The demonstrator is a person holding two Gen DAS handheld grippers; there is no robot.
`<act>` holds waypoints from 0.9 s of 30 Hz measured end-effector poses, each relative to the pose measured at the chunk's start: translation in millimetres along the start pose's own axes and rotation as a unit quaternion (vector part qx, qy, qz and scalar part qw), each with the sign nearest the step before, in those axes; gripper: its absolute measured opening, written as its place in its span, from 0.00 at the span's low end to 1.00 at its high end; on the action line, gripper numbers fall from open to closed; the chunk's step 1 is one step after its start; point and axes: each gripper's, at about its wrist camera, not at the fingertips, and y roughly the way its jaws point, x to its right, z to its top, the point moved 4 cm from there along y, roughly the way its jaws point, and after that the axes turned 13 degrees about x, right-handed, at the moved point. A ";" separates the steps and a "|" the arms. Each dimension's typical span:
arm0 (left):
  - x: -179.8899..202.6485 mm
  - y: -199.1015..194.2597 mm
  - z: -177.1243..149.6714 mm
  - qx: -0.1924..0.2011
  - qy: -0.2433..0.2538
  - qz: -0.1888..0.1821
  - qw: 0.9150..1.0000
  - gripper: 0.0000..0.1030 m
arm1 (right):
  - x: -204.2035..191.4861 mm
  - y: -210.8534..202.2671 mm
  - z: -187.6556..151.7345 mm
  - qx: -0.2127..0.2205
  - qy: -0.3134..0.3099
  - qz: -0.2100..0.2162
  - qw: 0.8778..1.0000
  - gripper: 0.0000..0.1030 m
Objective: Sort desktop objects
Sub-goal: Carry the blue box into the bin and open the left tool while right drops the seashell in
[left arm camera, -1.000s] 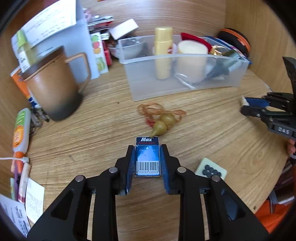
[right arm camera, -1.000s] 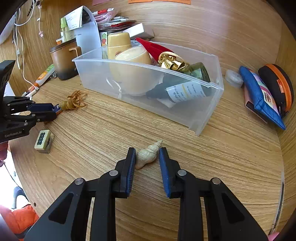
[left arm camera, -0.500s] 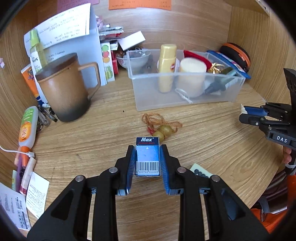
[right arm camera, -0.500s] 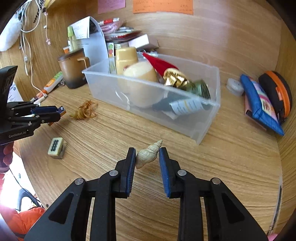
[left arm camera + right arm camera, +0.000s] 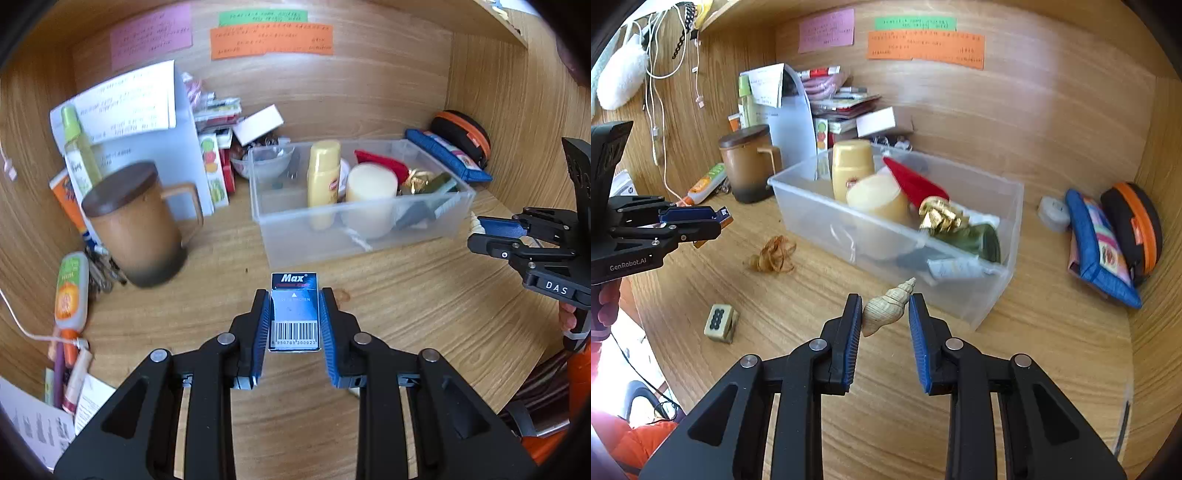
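The left claw (image 5: pixel 294 325) was clenched on a small blue box of Max staples (image 5: pixel 294 314). The box stood between the blue pads, with its long side pointing straight ahead, toward 12 o'clock. It was held up off the wooden worktop (image 5: pixel 424 295).

The right claw (image 5: pixel 885 325) was clenched on a pale seashell (image 5: pixel 886 306). The shell lay slanted between the pads, with its pointy tip aimed toward 1 o'clock and its fat end against the left pad. It, too, was up in the air.

The clear plastic bin (image 5: pixel 369 236) sat ahead of both claws. From the left claw it lay at about 1 o'clock. From the right claw it was at 12 to 1 o'clock, and its near corner (image 5: pixel 979 317) looked just past the shell's tip. So the right hand looked nearer to the bin than the left.

The bin already held a yellow bottle (image 5: pixel 324 177), a cream candle (image 5: pixel 371 195) and other small things, so I think both items were on their way there. Each would need to go over the near wall before the claw let go.

A tangle of rubber bands (image 5: pixel 774 254) and a mahjong tile (image 5: pixel 720 323) lay on the worktop, not yet sorted.
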 end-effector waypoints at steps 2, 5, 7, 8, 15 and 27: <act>1.6 -1.0 7.5 0.007 0.002 -0.002 1.000 0.26 | 3.2 -0.1 5.8 0.007 0.000 -0.002 1.000 0.23; 2.4 -1.5 19.2 0.014 0.007 -0.003 1.000 0.25 | 9.0 0.8 14.2 0.012 0.001 -0.004 1.000 0.23; 3.7 -0.2 26.3 0.017 0.013 -0.005 1.000 0.25 | 12.6 1.1 20.5 0.016 -0.001 -0.004 1.000 0.23; 4.2 0.6 29.2 0.017 0.014 -0.005 1.000 0.25 | 14.1 1.0 23.4 0.019 -0.002 -0.005 1.000 0.23; 10.4 12.7 51.6 0.024 0.023 -0.015 0.999 0.25 | 26.9 1.8 44.9 0.035 -0.014 -0.014 0.999 0.23; 23.4 37.5 88.1 0.042 0.022 -0.053 0.997 0.25 | 43.2 18.7 65.2 0.041 -0.027 -0.017 0.999 0.23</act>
